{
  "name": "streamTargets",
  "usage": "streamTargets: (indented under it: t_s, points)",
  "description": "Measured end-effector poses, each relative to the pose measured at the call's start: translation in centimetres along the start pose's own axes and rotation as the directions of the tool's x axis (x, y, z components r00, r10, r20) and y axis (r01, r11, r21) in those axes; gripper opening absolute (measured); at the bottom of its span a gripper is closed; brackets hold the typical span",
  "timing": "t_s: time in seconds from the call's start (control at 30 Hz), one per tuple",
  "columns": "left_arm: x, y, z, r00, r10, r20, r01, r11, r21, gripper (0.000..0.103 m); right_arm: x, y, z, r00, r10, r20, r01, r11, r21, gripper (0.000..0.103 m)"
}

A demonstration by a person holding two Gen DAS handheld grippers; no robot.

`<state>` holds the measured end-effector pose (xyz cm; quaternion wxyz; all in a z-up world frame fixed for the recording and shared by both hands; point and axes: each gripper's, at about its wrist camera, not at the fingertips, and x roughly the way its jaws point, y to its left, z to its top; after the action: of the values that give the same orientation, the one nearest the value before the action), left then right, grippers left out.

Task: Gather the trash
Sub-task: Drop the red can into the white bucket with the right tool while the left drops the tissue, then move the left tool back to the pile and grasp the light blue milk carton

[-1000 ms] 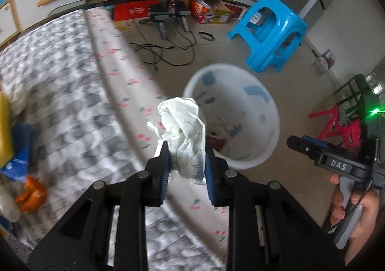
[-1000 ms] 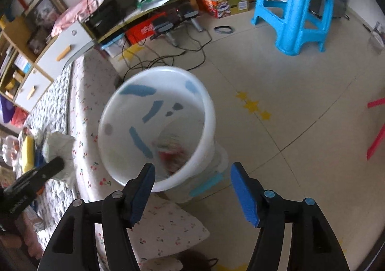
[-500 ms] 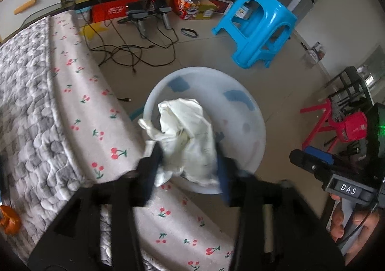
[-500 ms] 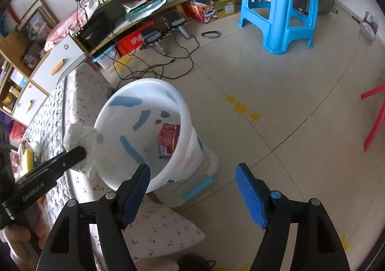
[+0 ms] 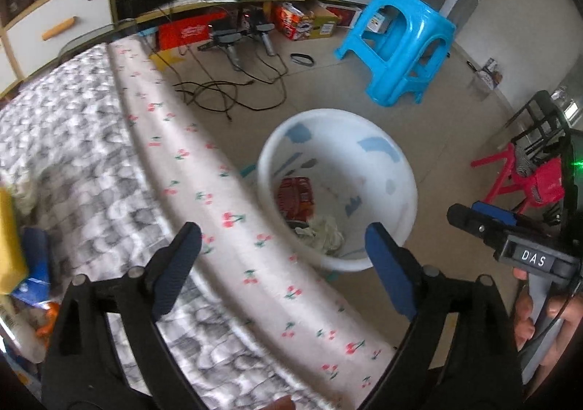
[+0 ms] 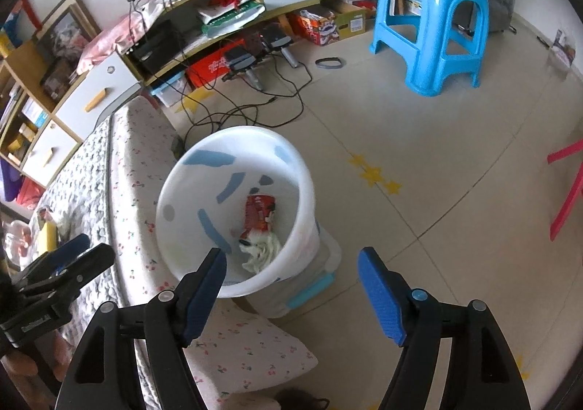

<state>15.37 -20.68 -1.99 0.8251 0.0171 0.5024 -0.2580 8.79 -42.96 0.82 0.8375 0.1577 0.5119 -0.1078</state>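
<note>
- A bedroom with a beige tiled floor (image 6: 455,155); a low shelf unit (image 6: 255,2) crammed with boxes runs along the far wall, with black cables (image 6: 255,107) trailing across the floor in front of it.
- A bed (image 5: 91,155) with a grey patterned quilt and a white, cherry-printed edge fills the left side.
- A blue plastic stool (image 6: 433,20) stands well apart on the open floor.
- A white plastic bin (image 6: 233,213) with blue and grey patches sits on the floor just beside the bed edge.
- Inside the bin, a crumpled white wrapper (image 5: 324,233) lies at the bottom, touching a red snack packet (image 5: 297,193).
- The left gripper (image 5: 284,260) hovers over the bed edge near the bin; its jaws are opening, spread wide, with nothing between them.
- The right gripper (image 6: 291,286) points down over the near rim of the bin, jaws apart and holding nothing.
- A person's hand (image 5: 539,315) holds the right gripper's handle.
</note>
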Motion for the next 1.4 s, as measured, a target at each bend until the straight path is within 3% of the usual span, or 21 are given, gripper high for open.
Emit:
streamTargets:
  t_s: [0.37, 0.53, 0.73, 0.9, 1.23, 1.4]
  points:
    - [-5.0, 4.5, -2.2, 0.995, 0.095, 0.032, -0.093, 0.994, -0.055, 0.095, -0.6, 5.0, -0.4, 0.999, 0.028, 0.017, -0.027, 0.997, -0.079, 0.077]
    - [-7.2, 7.9, -4.2, 0.985, 0.175, 0.015, -0.172, 0.980, -0.097, 0.095, -0.6, 8.2, -0.6, 0.999, 0.044, 0.021, -0.041, 0.991, -0.125, 0.079]
    - [-9.8, 11.7, -6.0, 0.975, 0.223, 0.010, -0.219, 0.961, -0.167, 0.095, 0.1, 12.0, -1.1, 0.999, 0.054, 0.006, -0.052, 0.981, -0.187, 0.079]
    - [-12.0, 13.4, -7.4, 0.960, 0.280, 0.024, -0.274, 0.951, -0.141, 0.095, 0.6, 15.1, -1.7, 0.998, 0.066, -0.008, -0.066, 0.969, -0.240, 0.080]
    - [-14.0, 17.5, -11.2, 0.965, 0.258, -0.038, -0.260, 0.948, -0.183, 0.095, 0.8, 19.1, -3.0, 0.996, 0.089, -0.024, -0.092, 0.947, -0.307, 0.080]
    - [-13.5, 19.1, -12.9, 0.955, 0.278, -0.102, -0.294, 0.928, -0.228, 0.095, 1.0, 20.4, -3.5, 0.995, 0.091, -0.034, -0.097, 0.940, -0.328, 0.080]
